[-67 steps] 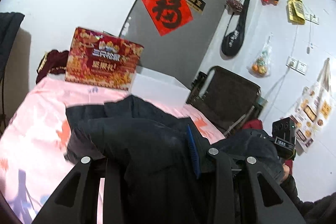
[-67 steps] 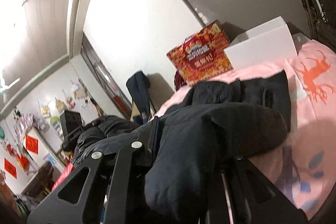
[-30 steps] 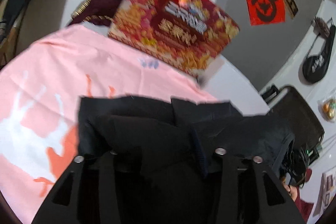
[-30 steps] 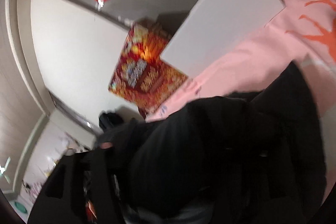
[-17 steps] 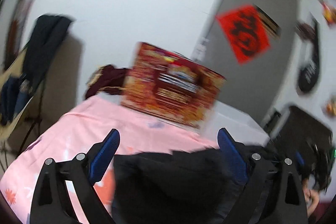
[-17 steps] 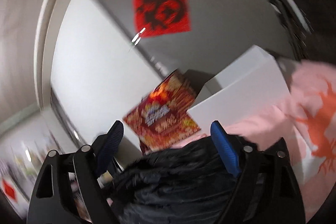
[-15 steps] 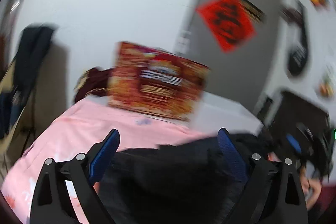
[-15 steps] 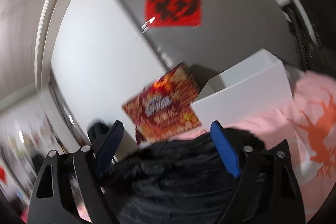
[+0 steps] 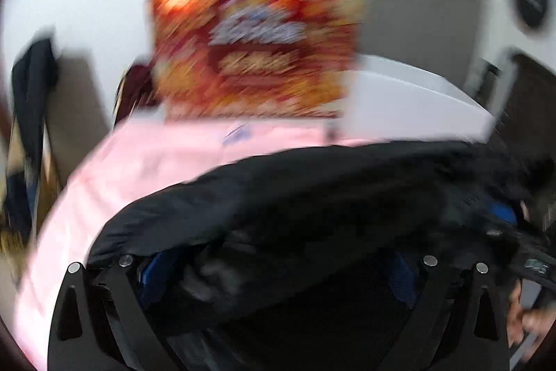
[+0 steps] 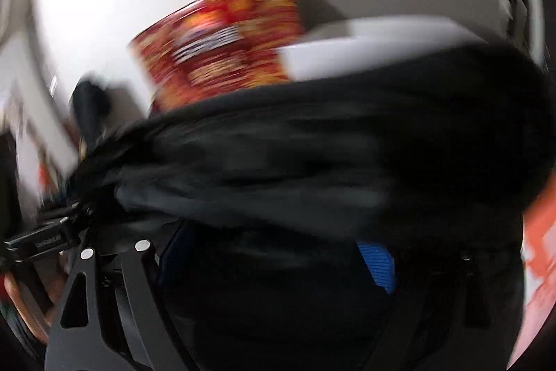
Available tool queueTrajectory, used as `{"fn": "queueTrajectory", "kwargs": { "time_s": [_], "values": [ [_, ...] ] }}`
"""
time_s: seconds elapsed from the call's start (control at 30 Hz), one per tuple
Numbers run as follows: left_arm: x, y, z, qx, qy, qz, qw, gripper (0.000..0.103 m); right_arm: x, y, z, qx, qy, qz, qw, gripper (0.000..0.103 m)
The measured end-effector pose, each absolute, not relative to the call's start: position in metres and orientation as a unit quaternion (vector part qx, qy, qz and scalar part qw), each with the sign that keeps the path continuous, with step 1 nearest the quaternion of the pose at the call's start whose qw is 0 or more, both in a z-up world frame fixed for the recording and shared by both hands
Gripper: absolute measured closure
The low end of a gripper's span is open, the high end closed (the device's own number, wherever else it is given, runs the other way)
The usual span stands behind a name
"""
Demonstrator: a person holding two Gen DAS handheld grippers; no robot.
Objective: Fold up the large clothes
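Observation:
A large black jacket lies bunched on a pink printed bedsheet. Both views are motion-blurred. My left gripper is open, its blue-padded fingers spread wide and pushed into the jacket's near edge, with fabric bulging between and over them. In the right wrist view the jacket fills the middle. My right gripper is also open, and one blue pad shows under the cloth. Neither gripper pinches the fabric.
A red and gold printed box and a white box stand at the far side of the bed against the wall. A dark coat hangs at the left. A person's hand shows at the right edge.
Both grippers let go of the jacket about a second ago and opened wide. They have since dropped from above the jacket into its near edge, and the cameras are swinging fast.

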State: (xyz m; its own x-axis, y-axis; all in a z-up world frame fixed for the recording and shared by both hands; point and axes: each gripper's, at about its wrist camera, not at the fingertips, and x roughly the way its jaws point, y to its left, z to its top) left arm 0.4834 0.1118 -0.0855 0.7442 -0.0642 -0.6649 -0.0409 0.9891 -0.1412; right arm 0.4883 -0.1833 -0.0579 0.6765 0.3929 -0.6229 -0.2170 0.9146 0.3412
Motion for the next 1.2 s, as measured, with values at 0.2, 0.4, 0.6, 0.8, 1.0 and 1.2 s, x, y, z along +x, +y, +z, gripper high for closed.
{"fn": "queueTrajectory", "kwargs": {
  "time_s": [0.2,0.4,0.6,0.8,1.0,1.2],
  "values": [
    [0.486,0.154,-0.097,-0.156,0.336,-0.049,0.928,0.003,0.485,-0.278,-0.085,0.292,0.299,0.088,0.904,0.021],
    [0.449,0.146,-0.047,-0.126,0.234,-0.070,0.962,0.004,0.476,-0.317,-0.095,0.345,0.289,0.013,0.893,0.021],
    [0.426,0.153,-0.011,-0.175,0.197,-0.193,0.945,0.004,0.447,-0.284,-0.043,0.280,0.208,0.045,0.936,0.021],
    [0.429,0.137,-0.016,-0.089,0.240,-0.127,0.958,0.003,0.436,-0.224,-0.018,0.187,0.205,0.166,0.946,0.021],
    [0.482,0.151,-0.075,-0.069,0.351,0.052,0.932,0.003,0.482,-0.191,-0.067,0.113,0.341,0.135,0.923,0.018],
    [0.498,0.271,-0.135,-0.312,0.396,0.108,0.857,0.003,0.499,-0.303,-0.116,0.292,0.360,0.000,0.886,0.024]
  ]
}}
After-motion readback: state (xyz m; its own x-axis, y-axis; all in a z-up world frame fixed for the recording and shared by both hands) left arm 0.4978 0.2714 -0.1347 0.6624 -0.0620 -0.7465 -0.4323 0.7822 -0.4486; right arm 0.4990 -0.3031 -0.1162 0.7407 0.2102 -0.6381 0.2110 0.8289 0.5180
